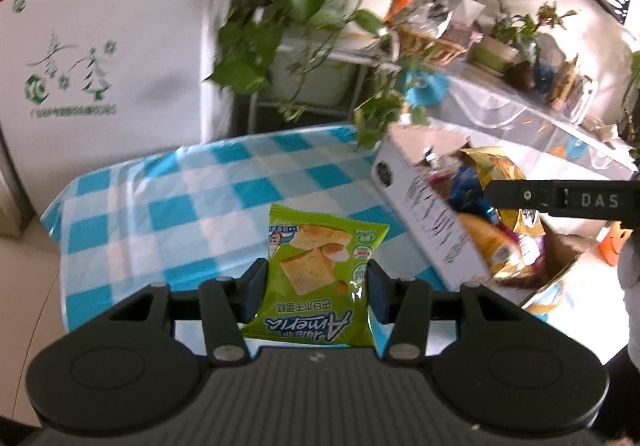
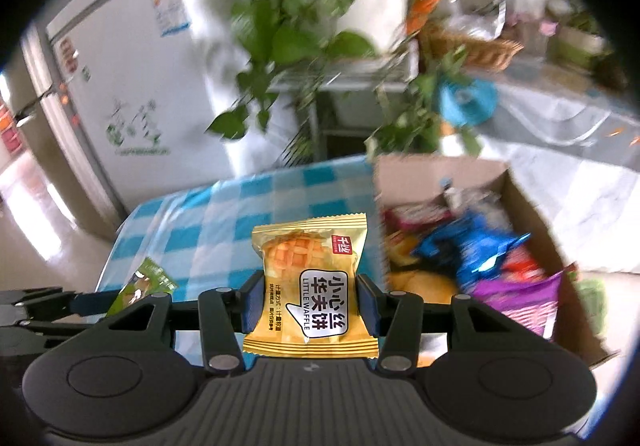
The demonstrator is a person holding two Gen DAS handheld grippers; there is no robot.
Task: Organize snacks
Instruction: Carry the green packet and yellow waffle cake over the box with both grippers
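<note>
In the left wrist view my left gripper (image 1: 316, 290) is shut on a green snack packet (image 1: 316, 266) with toast pictures, held above the blue-and-white checked tablecloth (image 1: 168, 213). To its right an open cardboard box (image 1: 424, 213) holds several snack bags, and part of the other gripper (image 1: 560, 199) reaches over it. In the right wrist view my right gripper (image 2: 310, 304) is shut on a yellow waffle packet (image 2: 312, 286), lifted above the tablecloth (image 2: 208, 230). The cardboard box (image 2: 516, 185) of snacks lies to the right. The green packet (image 2: 140, 286) and the left gripper show at lower left.
A white fridge (image 1: 92, 45) stands behind the table on the left. Trailing green plants (image 1: 288, 5) on a white stand hang over the table's far edge. A side counter (image 1: 520, 105) with a wicker basket (image 1: 428, 41) and pots runs to the right.
</note>
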